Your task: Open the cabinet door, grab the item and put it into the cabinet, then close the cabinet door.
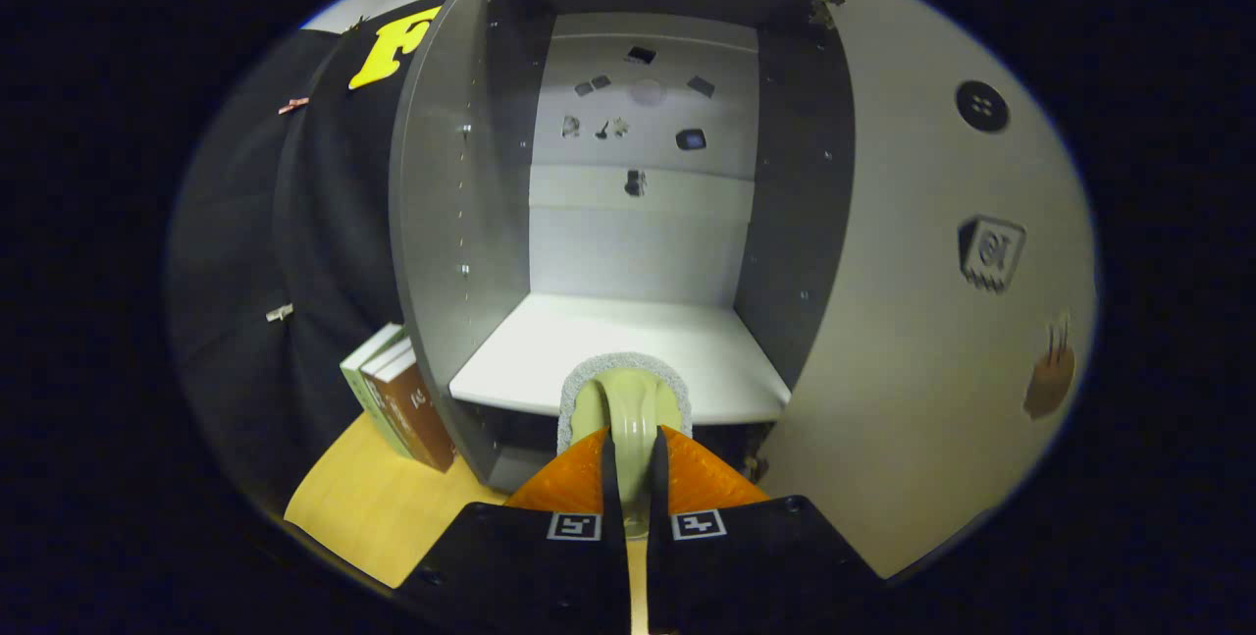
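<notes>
I'm looking into a grey cabinet (628, 223) standing on a pale wood tabletop (383, 507), its door (922, 321) swung wide to the right and the black booth cloth hanging to the left. The item, a pale green-handled brush with a grey fuzzy pad (625, 390), sits clamped in my gripper (629, 478): both orange fingers (569, 483) press on its slim handle, jaws narrow with only the handle between them. The handle's long axis runs straight ahead along the fingers, and the pad end leads, reaching just over the front lip of the white shelf (608, 341). That is the relation I'd steer by: the shelf lies directly beyond the pad and roughly level with it, so I judge a straight push forward would carry the brush inside before release. The door is hard by on the right. A few books (392, 399) lean against the cabinet's left wall
</notes>
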Available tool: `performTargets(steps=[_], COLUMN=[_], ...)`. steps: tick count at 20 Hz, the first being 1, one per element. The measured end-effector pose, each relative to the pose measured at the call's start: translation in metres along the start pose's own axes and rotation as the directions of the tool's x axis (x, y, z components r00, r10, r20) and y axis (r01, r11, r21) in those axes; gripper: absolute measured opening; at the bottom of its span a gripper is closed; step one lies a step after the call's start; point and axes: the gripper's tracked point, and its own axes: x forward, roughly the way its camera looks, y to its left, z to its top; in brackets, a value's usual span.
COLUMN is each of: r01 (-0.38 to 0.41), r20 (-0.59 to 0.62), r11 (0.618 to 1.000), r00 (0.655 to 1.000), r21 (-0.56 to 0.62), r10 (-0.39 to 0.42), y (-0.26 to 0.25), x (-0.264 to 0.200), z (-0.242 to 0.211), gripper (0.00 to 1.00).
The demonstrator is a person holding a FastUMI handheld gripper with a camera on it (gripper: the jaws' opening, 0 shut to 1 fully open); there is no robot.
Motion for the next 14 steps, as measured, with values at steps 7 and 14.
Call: performTargets(steps=[7, 14], r01=[0.013, 0.030], r20=[0.077, 0.092], r11=[0.999, 0.997], r00=[0.997, 0.995], r21=[0.032, 0.068], r10=[-0.015, -0.036], y=[-0.002, -0.006], x=[0.083, 0.152], z=[0.050, 0.052], gripper=[0.11, 0.12])
